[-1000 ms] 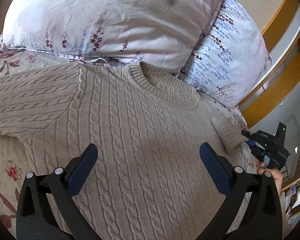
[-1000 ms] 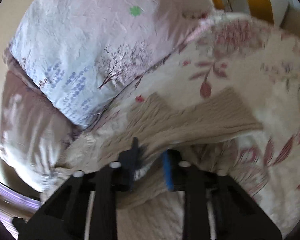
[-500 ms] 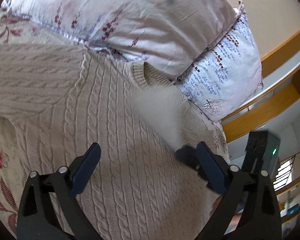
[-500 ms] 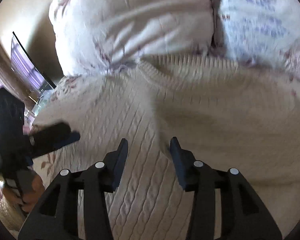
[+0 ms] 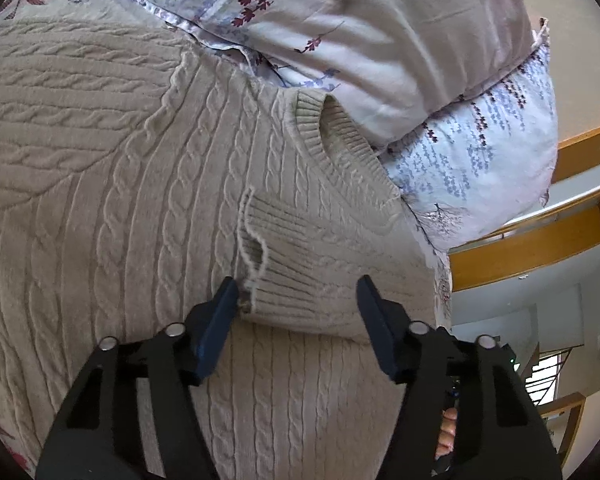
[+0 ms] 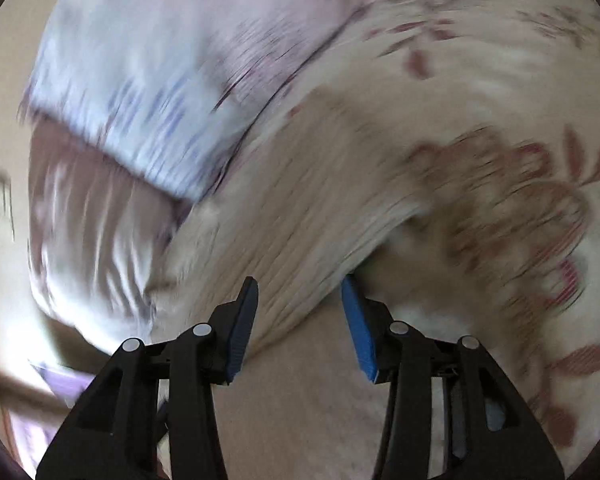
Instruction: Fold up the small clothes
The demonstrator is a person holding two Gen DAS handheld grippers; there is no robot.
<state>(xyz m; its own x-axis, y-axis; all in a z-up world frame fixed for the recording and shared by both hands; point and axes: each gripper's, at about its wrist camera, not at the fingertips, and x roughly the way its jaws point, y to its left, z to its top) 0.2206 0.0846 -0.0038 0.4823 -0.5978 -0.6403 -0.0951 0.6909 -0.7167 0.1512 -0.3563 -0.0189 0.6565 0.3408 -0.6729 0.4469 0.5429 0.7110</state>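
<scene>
**Sleeve folded across the sweater on the bed**

A beige cable-knit sweater [image 5: 140, 208] lies flat on the floral bedspread [image 6: 500, 60], its neckline against the two pillows [image 5: 380, 40] at the head of the bed. One sleeve [image 5: 320, 256] lies folded across the chest. The left gripper [image 5: 296, 300] is closing around the ribbed cuff, not yet pinching it. The right gripper [image 6: 300, 300], in a blurred view, stands parted over a knit fold without clamping it.

one cable-knit sweater [image 5: 148, 184], two floral pillows, pinkish [image 5: 380, 28] over bluish [image 5: 480, 152], one flowered bedspread [image 6: 480, 60], two grippers: left [image 5: 296, 300], right [image 6: 300, 300].
</scene>
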